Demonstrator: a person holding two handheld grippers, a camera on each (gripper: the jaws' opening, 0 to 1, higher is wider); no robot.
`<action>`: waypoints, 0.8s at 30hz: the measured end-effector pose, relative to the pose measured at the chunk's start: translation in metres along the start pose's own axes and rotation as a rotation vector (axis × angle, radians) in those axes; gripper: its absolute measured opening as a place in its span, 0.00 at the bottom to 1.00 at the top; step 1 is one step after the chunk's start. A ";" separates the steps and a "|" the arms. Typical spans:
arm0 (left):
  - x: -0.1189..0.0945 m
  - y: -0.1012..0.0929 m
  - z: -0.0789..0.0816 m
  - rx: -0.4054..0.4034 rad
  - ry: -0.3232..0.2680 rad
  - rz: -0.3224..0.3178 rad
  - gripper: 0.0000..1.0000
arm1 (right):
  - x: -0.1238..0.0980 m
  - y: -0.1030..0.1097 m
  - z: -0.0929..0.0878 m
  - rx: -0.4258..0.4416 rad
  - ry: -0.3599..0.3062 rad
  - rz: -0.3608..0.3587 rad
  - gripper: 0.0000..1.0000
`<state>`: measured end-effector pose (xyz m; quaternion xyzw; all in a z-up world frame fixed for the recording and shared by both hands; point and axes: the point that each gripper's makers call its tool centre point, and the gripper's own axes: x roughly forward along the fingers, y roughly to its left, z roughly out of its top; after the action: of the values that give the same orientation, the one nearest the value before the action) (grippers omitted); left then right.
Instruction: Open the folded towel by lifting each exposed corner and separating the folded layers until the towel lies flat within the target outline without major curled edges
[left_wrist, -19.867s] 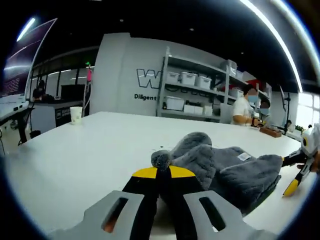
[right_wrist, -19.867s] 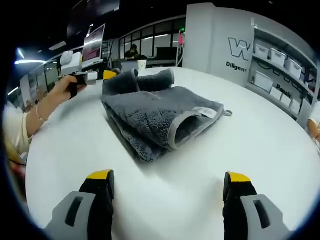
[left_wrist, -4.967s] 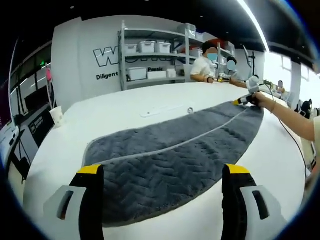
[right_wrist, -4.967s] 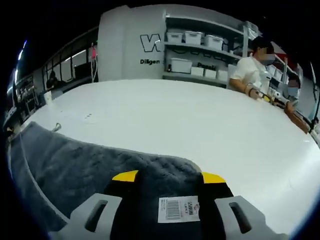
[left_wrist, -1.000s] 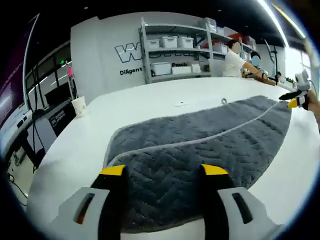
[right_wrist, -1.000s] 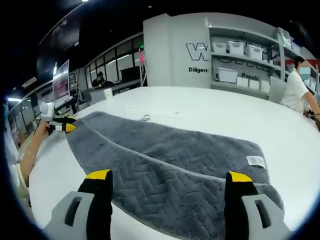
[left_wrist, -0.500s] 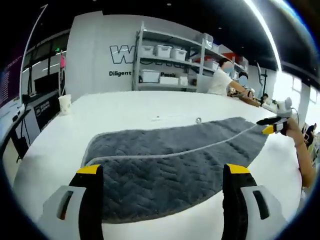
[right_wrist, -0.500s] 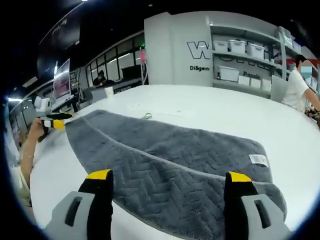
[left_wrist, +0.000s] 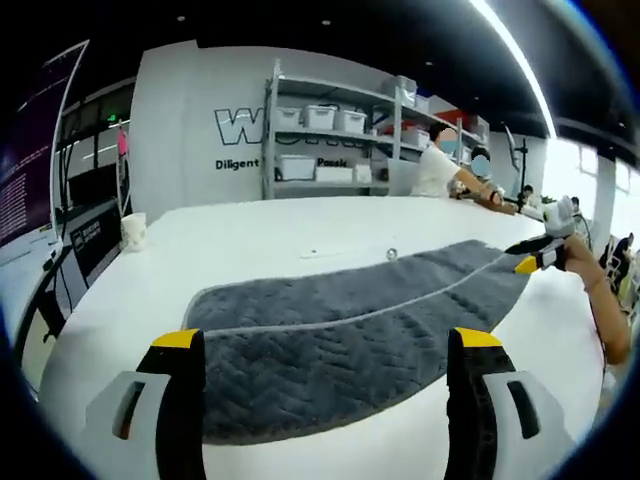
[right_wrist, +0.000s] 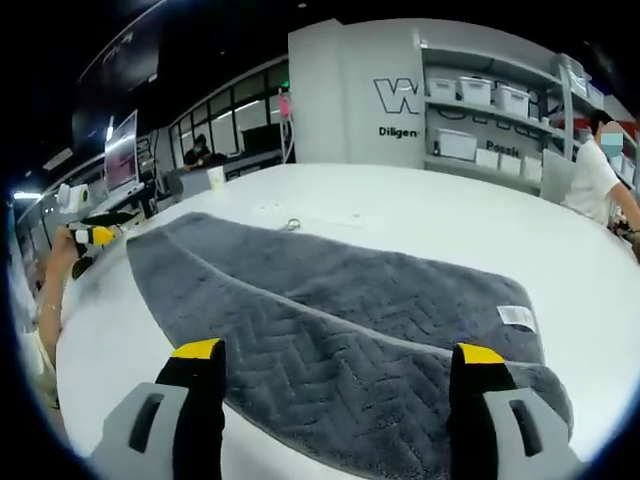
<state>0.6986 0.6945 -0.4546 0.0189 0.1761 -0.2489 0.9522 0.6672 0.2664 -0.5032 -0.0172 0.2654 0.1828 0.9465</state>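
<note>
The grey towel (left_wrist: 340, 330) lies spread out flat on the white table (left_wrist: 250, 245), its herringbone weave and a pale stitched stripe showing. My left gripper (left_wrist: 325, 350) hovers open over its near edge, holding nothing. The other gripper (left_wrist: 530, 255) appears at the towel's far right end, held by a hand. In the right gripper view the towel (right_wrist: 330, 310) stretches from left to right with a white label (right_wrist: 516, 316) near its right end. My right gripper (right_wrist: 340, 360) is open above the near edge. The left gripper (right_wrist: 95, 232) shows at the far left end.
A paper cup (left_wrist: 131, 230) stands on the table at the left. Shelving with white bins (left_wrist: 330, 140) lines the back wall. Two people (left_wrist: 445, 170) work at the table's far right. A person in white (right_wrist: 595, 170) sits beyond the right side.
Both grippers have drawn back slightly from the towel, staying open. The towel lies still, spread as before.
</note>
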 end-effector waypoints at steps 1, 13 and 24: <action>0.001 0.002 -0.001 -0.005 0.003 0.001 0.99 | 0.000 0.002 0.003 0.008 -0.017 0.009 0.96; 0.005 0.029 -0.014 -0.018 0.028 0.080 0.98 | -0.002 0.007 0.011 -0.032 -0.030 0.017 0.99; 0.024 0.056 -0.019 0.011 0.004 0.133 0.89 | -0.005 0.008 0.012 -0.015 -0.055 0.031 0.96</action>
<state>0.7387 0.7346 -0.4837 0.0361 0.1752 -0.1861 0.9661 0.6665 0.2741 -0.4896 -0.0151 0.2381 0.1996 0.9504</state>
